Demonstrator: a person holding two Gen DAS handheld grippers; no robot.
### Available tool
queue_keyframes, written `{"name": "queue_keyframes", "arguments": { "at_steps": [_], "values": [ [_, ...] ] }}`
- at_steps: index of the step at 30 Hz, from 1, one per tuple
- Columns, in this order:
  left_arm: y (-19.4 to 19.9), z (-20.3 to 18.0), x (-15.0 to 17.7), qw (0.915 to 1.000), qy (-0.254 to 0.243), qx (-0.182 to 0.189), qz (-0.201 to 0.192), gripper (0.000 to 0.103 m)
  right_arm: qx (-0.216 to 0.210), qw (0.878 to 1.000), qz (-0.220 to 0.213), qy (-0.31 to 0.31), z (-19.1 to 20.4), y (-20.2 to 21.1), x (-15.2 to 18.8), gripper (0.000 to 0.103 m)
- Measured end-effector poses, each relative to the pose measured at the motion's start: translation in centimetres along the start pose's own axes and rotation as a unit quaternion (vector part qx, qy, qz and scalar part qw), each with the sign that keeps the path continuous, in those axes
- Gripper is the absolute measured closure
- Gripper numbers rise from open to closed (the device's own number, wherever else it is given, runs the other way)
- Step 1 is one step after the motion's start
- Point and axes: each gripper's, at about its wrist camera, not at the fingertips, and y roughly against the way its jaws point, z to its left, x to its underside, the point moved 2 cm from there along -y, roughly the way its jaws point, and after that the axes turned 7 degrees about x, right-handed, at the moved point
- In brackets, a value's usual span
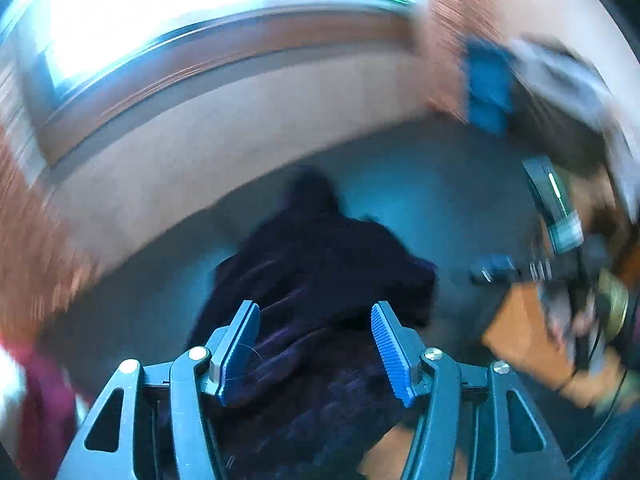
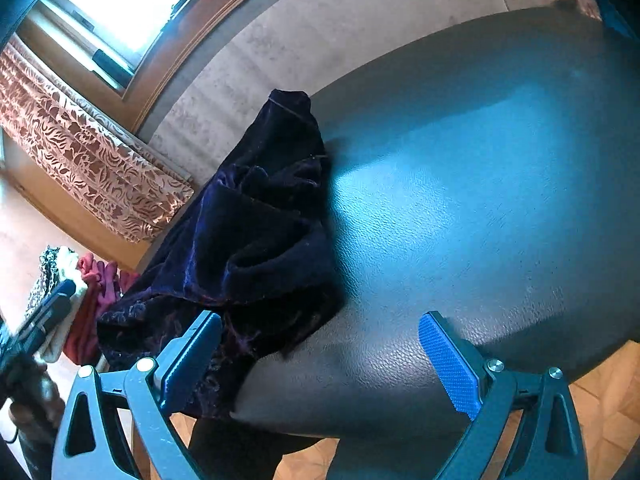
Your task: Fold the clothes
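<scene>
Both pairs of fingers are spread wide and hold nothing. With my left fingers (image 1: 316, 354) I hover just over the near part of the dark velvet garment (image 2: 256, 240); this view is blurred by motion, so I cannot tell if they touch the cloth. My right fingers (image 2: 320, 364) stand over the bare part of the bench (image 2: 480, 220), with the garment just beside the left one. The garment lies crumpled in a heap on the left part of the bench, and one end hangs over the near edge. I see no flat, neat fold in it, so I judge the folding of this piece is yet to do. More clothes (image 2: 92, 292) wait in a pile beyond the bench.
</scene>
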Motion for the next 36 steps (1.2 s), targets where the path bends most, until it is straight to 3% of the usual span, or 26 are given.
{"name": "queue_keyframes", "arguments": {
  "at_steps": [3,10,12,13,14,16,19,21,23,26,29,32,36],
  "values": [
    [-3.6,-3.7,-1.1,0.9920,-0.122,0.004,0.034,0.044,0.000,1.000,-0.002,-0.012,-1.0,0.3,0.1,0.003],
    [-10.8,-4.8,-2.5,0.9781,-0.183,0.009,0.098,0.044,-0.010,1.000,-0.010,-0.024,-1.8,0.3,-0.3,0.003],
    [-12.1,-4.7,-2.9,0.9778,-0.178,0.008,0.111,0.059,-0.012,1.000,-0.012,-0.021,-1.9,0.3,-0.4,0.002],
    [-12.3,-4.2,-3.3,0.9806,-0.155,0.016,0.119,0.092,-0.015,1.000,-0.014,-0.021,-2.0,0.3,-0.5,0.002],
    [-12.4,-3.4,-3.8,0.9852,-0.117,0.032,0.121,0.096,-0.017,1.000,-0.016,-0.020,-2.0,0.3,-0.5,0.002],
    [-10.8,-0.8,-5.4,0.9939,-0.038,0.057,0.086,0.097,-0.020,0.999,-0.019,-0.016,-2.1,0.3,-0.4,0.001],
    [-6.8,4.5,-7.7,0.9933,0.085,0.077,0.008,0.098,-0.015,1.000,-0.023,-0.001,-1.9,0.3,-0.2,0.001],
    [-2.7,9.5,-8.4,0.9805,0.177,0.065,-0.056,0.098,-0.011,1.000,-0.024,0.008,-1.7,0.3,-0.1,0.001],
    [1.5,14.3,-7.6,0.9619,0.249,0.032,-0.108,0.098,-0.003,1.000,-0.024,0.014,-1.4,0.3,-0.1,0.000],
    [6.1,19.7,-4.6,0.9399,0.309,-0.056,-0.134,0.098,0.007,1.000,-0.022,0.016,-1.2,0.3,-0.2,0.000],
    [8.7,22.0,0.0,0.9245,0.342,-0.122,-0.115,0.098,0.023,0.999,-0.017,0.021,-0.6,0.1,-0.4,0.000],
    [8.3,21.8,4.1,0.9145,0.364,-0.163,-0.070,0.097,0.032,0.999,-0.008,0.033,0.5,-0.3,-0.7,0.000],
    [7.8,21.5,9.5,0.8952,0.390,-0.216,-0.010,0.094,0.024,0.997,0.009,0.066,3.3,-1.5,-0.7,0.000]
  ]
}}
